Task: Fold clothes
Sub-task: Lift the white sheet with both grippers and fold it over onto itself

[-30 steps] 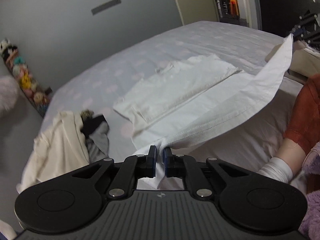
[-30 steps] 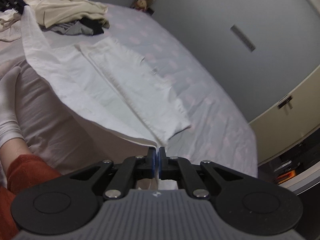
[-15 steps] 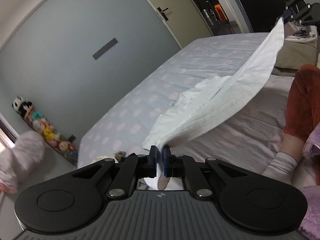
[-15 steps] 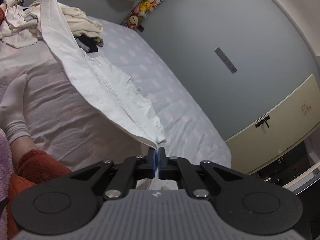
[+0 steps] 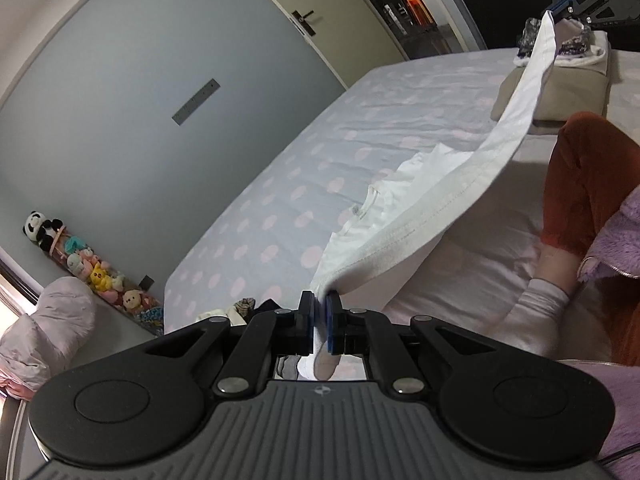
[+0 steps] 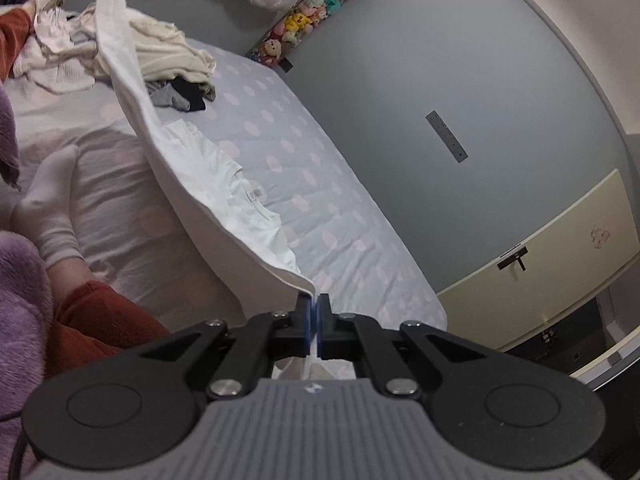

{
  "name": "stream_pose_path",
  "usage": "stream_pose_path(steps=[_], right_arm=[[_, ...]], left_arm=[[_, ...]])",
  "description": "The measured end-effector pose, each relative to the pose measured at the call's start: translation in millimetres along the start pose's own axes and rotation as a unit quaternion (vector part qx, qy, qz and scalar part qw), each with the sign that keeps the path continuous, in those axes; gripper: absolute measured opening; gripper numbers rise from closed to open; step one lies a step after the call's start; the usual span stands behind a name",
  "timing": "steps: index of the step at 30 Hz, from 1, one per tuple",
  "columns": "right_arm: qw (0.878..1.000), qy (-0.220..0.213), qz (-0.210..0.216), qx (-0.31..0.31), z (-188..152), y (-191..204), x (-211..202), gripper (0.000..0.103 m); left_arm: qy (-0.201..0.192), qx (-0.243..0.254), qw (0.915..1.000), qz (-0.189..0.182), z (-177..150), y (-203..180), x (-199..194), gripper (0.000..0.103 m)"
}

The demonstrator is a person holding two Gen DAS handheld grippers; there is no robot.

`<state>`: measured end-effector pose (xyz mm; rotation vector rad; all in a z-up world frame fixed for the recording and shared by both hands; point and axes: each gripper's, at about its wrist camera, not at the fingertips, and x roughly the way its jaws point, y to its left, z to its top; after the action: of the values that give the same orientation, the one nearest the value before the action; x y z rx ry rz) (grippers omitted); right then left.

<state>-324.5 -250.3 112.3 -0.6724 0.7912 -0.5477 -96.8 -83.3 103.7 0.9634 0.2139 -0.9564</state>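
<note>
- So, white T-shirt (image 5: 432,216): thin cotton knit, light and limp; hemmed edge sags in a shallow curve between the 2 grips, so judged soft with no stiffness of its own; not fragile, not slippery against the pads
- left gripper (image 5: 320,320): jaws closed on 1 hem corner, cloth bunched between the blue pads
- right gripper (image 6: 313,312): jaws closed on the other corner; only a thin bit of fabric is in the pinch, so likeliest spot to slip if pulled hard
- Best hold is where they already have it, on the stitched hem at the corners; double layer there, least stretch
- Where it is: hem end raised and taut in the air; collar end with the neck label rests on the dotted bedsheet (image 6: 320,184); unfolded clothes pile (image 6: 160,60) lies beyond it
- Versus 1 s ago: shirt body lay mostly flat with sides folded in and hem just lifted; now both grippers are higher and tilted up, more cloth is off the bed, and the flat panel has become a steep sheet; grips unchanged at both corners
</note>
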Motion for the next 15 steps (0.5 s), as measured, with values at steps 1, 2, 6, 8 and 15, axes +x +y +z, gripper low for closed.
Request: stream_pose_path(steps=[1, 2, 6, 8, 15], right_arm=[[1.0, 0.001, 0.003, -0.001, 0.7, -0.9, 6.5, 0.003], [1.0, 0.002, 0.005, -0.002, 1.4, -1.9, 13.0, 0.003], [1.0, 0.006, 0.01, -0.006, 8.0, -7.6, 47.7, 0.003], [1.0, 0.009, 0.011, -0.009, 11.0, -12.0, 68.1, 0.003], [1.0, 0.02, 0.017, -0.005, 24.3, -33.6, 150.4, 0.003]], left_arm=[[0.005, 0.002, 1.0, 0.0, 0.5, 1.2, 6.0, 0.004], [0.01, 0.004, 0.9999, 0.001, 1.2, 2.2, 12.3, 0.004], [0.029, 0.007, 0.9996, -0.004, 8.8, 10.5, 46.3, 0.004], [0.037, 0.006, 0.9993, -0.007, 13.4, 16.8, 65.5, 0.004], [0.067, 0.001, 0.9976, -0.016, 28.3, 44.3, 142.2, 0.004]])
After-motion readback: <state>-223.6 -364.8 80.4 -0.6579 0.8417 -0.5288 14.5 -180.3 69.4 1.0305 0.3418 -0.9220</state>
